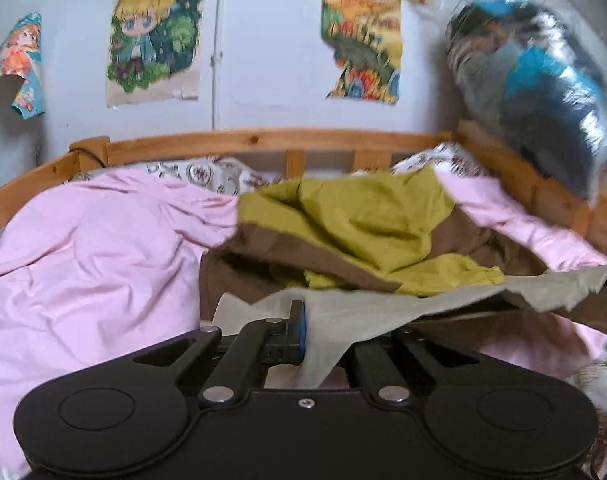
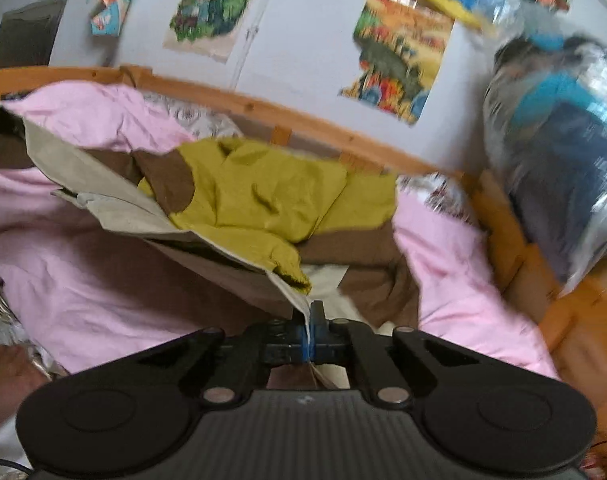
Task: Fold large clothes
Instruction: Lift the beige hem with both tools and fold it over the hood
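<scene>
Both grippers pinch one edge of the garment, lifted off the bed.

The left gripper and right gripper are each pressed together on the beige hem of the brown, olive and beige garment — its bulk lies ahead of both claws, the held edge stretched sideways between them, neither hand clearly nearer. It sags onto a rumpled pink duvet inside a wooden bed frame, beneath a poster-covered wall.
</scene>
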### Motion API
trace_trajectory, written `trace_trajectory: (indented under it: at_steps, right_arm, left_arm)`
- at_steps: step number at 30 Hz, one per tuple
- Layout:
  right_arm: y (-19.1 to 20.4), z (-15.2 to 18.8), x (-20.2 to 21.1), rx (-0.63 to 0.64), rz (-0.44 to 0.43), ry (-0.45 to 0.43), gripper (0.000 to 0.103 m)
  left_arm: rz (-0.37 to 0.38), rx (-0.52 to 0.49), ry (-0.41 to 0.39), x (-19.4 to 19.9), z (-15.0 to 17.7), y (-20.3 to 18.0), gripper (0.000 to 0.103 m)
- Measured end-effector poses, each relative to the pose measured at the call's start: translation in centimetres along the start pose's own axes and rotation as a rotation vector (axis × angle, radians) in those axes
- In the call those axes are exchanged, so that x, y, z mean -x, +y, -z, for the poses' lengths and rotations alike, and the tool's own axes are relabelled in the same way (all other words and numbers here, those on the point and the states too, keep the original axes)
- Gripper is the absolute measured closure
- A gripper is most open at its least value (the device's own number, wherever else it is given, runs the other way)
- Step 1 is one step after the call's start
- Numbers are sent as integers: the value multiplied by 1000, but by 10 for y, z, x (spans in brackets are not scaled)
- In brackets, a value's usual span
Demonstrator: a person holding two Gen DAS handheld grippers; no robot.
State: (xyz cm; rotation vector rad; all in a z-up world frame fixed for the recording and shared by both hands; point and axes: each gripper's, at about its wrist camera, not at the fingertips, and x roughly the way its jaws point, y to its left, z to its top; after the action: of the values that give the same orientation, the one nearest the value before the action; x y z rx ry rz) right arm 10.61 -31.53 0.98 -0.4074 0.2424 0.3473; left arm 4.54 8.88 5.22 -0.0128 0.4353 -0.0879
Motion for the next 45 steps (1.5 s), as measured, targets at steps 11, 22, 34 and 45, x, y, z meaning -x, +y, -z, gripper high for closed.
trace_trajectory:
  at_steps: [11,22,34,45]
  right_arm:
    - [23,-38,129,93,86,-132,102]
    - [-11,-114,3,120,136,-192,101]
    - [-23,-120,-215,141,111,-57,101]
    - [-26,-66,-338,115,53,127,86]
  left_arm:
    - [81,-26,-77,113,-21,5,103]
    - [1,-70,-43,0,-121,5,103]
    - [-53,-45,169,-227,-146,18,102]
    - [-64,58,403,-346,-92,45,93]
